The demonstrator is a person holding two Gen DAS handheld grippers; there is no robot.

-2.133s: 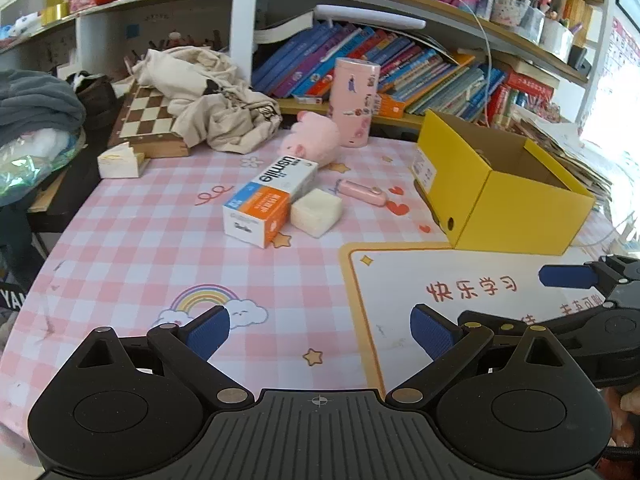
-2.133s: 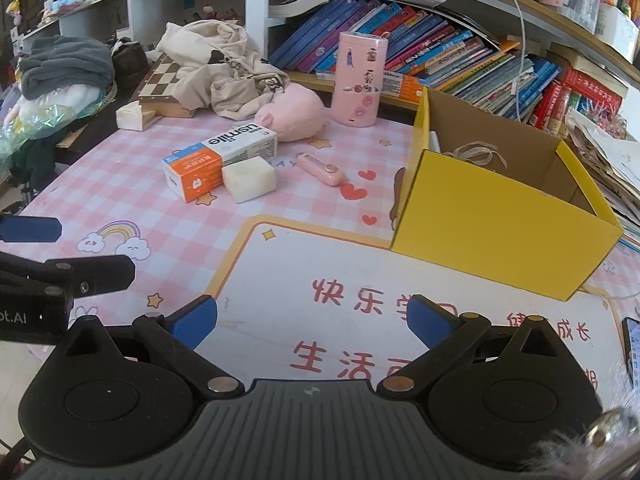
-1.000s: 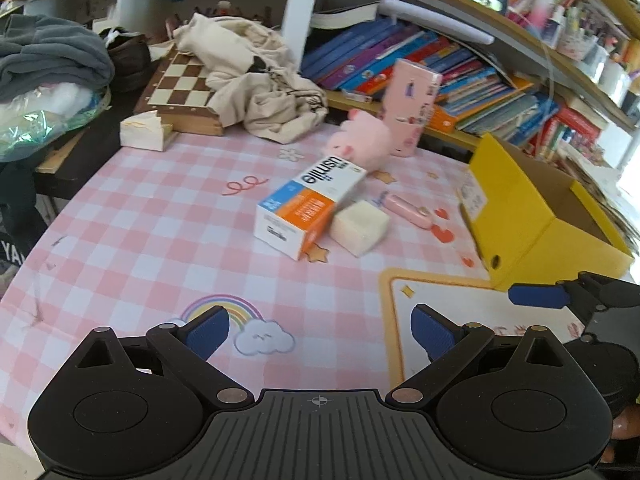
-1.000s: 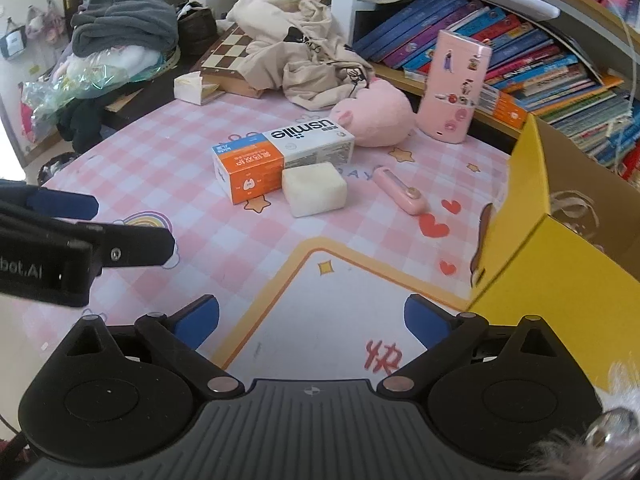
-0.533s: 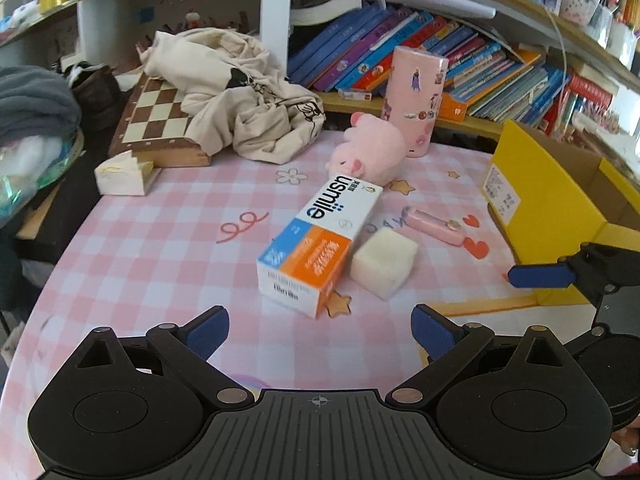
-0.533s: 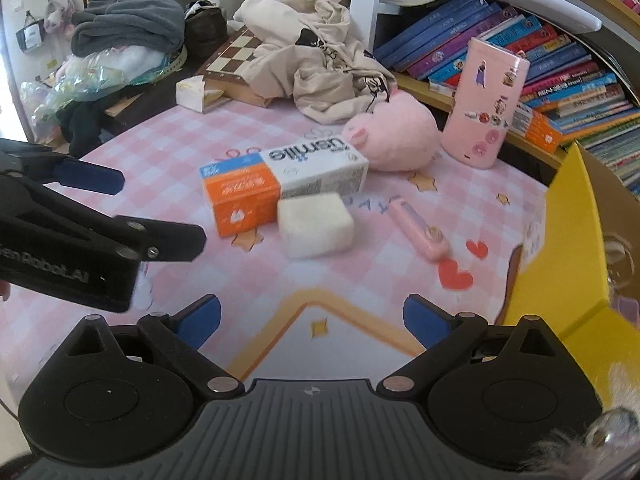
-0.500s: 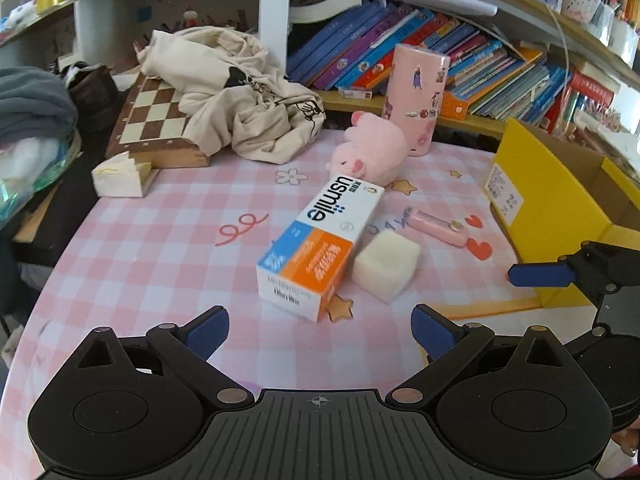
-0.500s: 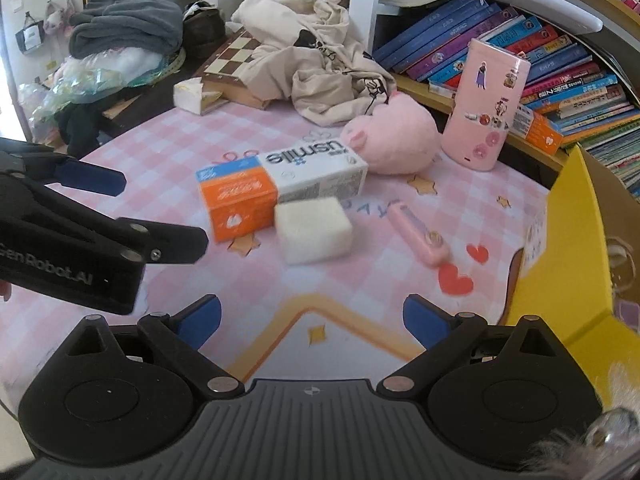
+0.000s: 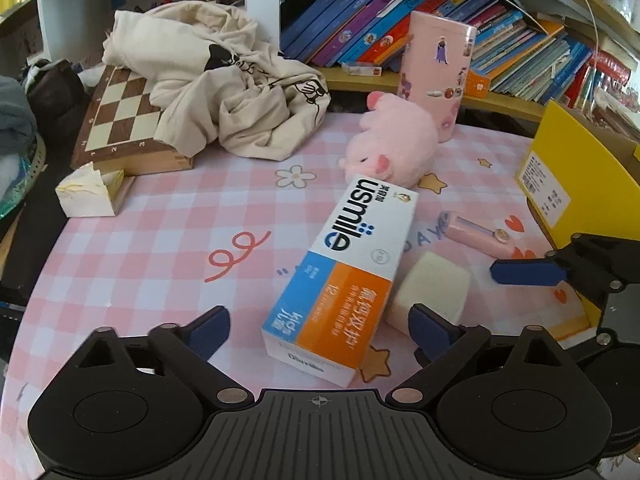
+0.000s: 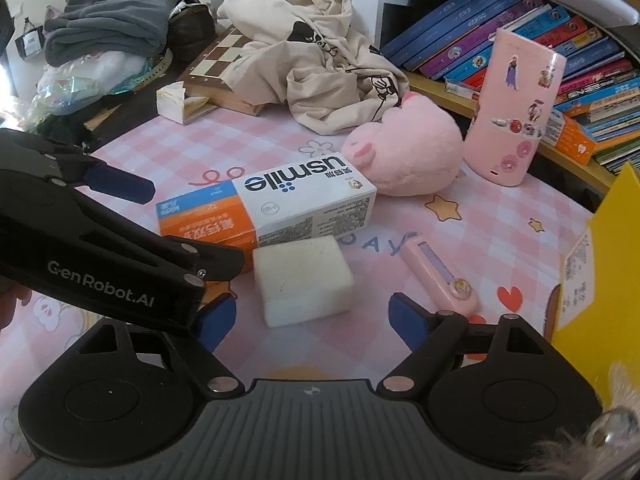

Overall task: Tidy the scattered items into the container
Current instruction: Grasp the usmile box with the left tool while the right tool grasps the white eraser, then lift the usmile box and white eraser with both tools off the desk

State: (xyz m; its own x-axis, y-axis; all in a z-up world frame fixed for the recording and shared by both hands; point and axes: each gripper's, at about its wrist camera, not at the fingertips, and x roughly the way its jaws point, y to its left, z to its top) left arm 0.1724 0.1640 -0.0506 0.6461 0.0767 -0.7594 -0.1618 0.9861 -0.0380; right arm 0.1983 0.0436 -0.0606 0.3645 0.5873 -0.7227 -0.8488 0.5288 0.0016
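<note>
you are holding both grippers low over the pink checked tabletop (image 9: 132,248), and neither is gripping anything. starting at your left, the small torn white paper carton (image 9: 90,194) is sitting at the tabletop's edge, just beside the brown and cream wooden chessboard (image 9: 120,120), with the crumpled beige cloth garment (image 9: 224,92) lying partly over the board.

your left gripper (image 9: 318,326) is hovering with its blue-padded fingers spread wide, and the near end of the white, blue and orange usmile toothpaste box (image 9: 344,276) is lying between them, untouched on either side. the box is running away from you at a slant, its far end reaching the pink plush pig (image 9: 394,148). the tall pink stickered case (image 9: 436,72) is standing upright just behind the pig.

the pale cream rectangular sponge block (image 10: 304,280) is resting flat against the box's long side. your right gripper (image 10: 310,322) is also spread wide, with the sponge sitting just ahead of the gap and no pad touching it. further right, the small pink handheld device (image 10: 440,276) is lying flat near the right finger. at the far right, the yellow cardboard box (image 9: 580,184) is standing open on the tabletop, well apart from the toothpaste box.
</note>
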